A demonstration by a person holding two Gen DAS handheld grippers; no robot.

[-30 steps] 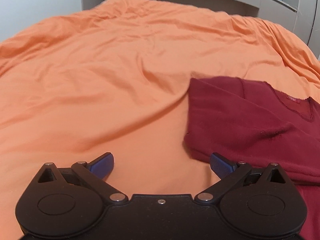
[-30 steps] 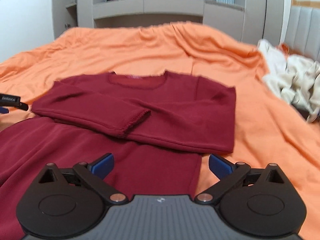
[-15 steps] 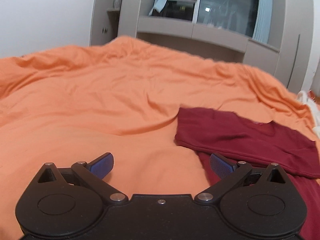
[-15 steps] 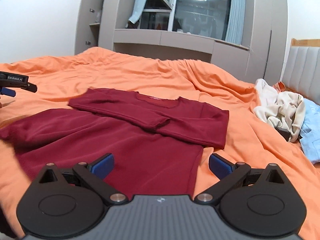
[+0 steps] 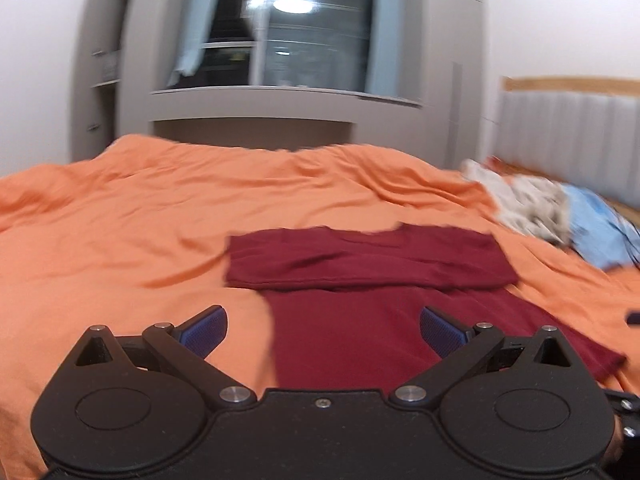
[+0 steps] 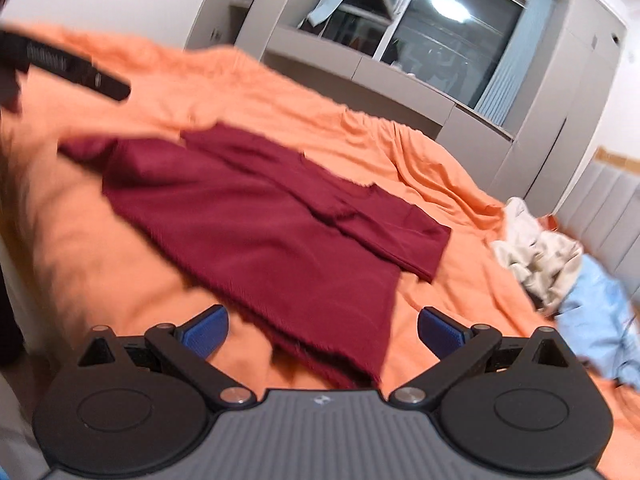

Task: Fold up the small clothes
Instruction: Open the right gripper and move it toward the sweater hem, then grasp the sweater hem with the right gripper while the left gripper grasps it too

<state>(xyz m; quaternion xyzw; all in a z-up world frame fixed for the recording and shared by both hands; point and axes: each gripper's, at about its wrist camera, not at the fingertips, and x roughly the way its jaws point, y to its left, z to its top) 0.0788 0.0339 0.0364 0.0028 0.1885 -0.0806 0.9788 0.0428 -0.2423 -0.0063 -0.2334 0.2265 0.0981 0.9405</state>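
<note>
Maroon top [image 5: 372,312] flat ahead of both grippers' wide-spread, empty fingers [image 5: 204,328] [image 6: 440,330].

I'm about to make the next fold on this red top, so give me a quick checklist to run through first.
1. Left gripper open and holding nothing: ok.
2. Right gripper open and holding nothing: ok.
3. Sleeves of the maroon top folded across the chest: ok.
4. Hem lying flat: cannot tell, blurred.
5. Other clothes pile clear of the top: ok.
6. Orange bedspread smooth beneath: not ok, wrinkled.
</note>
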